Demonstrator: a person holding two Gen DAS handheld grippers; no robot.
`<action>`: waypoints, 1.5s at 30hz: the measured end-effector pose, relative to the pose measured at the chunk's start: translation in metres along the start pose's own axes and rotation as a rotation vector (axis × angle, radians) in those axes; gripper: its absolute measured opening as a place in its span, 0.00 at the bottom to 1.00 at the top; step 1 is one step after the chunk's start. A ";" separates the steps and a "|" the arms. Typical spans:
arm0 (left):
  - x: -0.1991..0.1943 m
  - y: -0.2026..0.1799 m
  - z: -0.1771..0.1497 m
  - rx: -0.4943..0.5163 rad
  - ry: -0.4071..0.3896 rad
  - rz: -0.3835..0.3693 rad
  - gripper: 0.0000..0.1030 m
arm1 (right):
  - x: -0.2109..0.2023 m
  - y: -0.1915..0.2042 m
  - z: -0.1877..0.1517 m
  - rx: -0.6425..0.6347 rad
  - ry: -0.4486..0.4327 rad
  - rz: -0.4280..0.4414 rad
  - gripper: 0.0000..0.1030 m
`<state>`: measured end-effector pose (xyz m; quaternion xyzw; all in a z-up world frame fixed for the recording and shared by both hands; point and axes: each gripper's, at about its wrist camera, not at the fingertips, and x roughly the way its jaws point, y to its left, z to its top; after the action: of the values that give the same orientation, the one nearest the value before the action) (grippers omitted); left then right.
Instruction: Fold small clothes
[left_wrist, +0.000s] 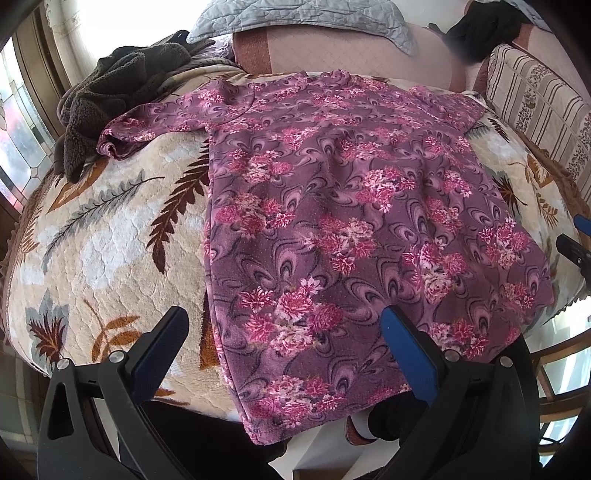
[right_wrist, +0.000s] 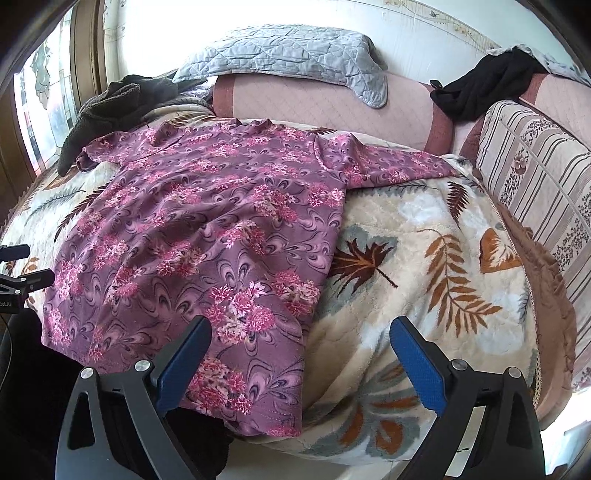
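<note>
Both claws gape empty: the left claw (left_wrist: 284, 354) at lower centre straddles the hem's left corner, the right claw (right_wrist: 301, 354) its right corner. One floral top (left_wrist: 343, 206) lies flat mid-frame on the leaf-print blanket (left_wrist: 110, 236). Folding looks unstarted; next, pinch an edge.

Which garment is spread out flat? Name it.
The purple floral top, spread flat on the leaf-print blanket; the grey fleece and black garment lie bunched.
</note>
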<state>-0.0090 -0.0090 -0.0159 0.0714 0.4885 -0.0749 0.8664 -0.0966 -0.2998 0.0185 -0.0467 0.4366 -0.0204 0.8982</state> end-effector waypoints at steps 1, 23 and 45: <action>0.000 0.000 0.000 -0.001 0.000 0.000 1.00 | 0.001 0.000 0.000 0.002 0.002 0.000 0.94; 0.020 0.035 0.003 -0.086 0.065 0.013 1.00 | 0.030 -0.035 -0.008 0.174 0.087 0.011 0.91; 0.028 0.056 -0.016 -0.185 0.265 -0.198 0.04 | 0.010 -0.039 -0.028 0.248 0.072 0.362 0.03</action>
<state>0.0034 0.0473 -0.0456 -0.0477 0.6077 -0.1048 0.7858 -0.1128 -0.3416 -0.0023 0.1440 0.4636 0.0861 0.8700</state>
